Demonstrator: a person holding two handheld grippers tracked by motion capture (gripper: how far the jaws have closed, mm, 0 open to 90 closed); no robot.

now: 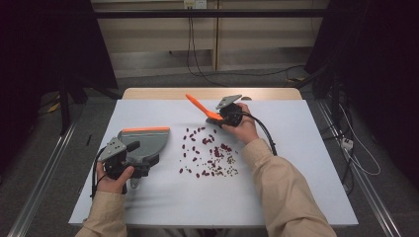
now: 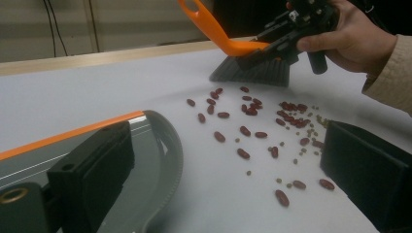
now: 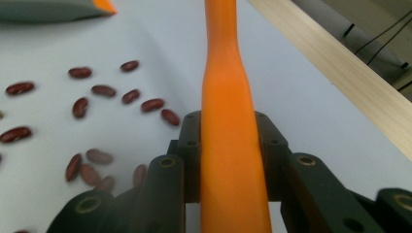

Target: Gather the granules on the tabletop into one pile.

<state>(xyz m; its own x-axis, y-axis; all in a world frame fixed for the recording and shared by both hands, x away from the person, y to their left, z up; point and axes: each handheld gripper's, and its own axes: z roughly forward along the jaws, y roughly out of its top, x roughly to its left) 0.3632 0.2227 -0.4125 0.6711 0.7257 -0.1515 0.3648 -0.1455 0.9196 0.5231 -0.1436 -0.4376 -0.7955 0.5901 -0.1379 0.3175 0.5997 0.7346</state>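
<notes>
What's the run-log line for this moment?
right gripper: shut on brush handle | bristles: down behind beans | left gripper: on dustpan, grip unclear | beans: unswept

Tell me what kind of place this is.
Probably a lab or recording bay, not a home: a bare white table flanked by dark curtains, loose cables on the floor, and a person working with a handheld left gripper and right gripper.

White table (image 1: 296, 187); scattered red beans (image 1: 207, 153); grey dustpan (image 1: 146, 143) resting flat.
</notes>
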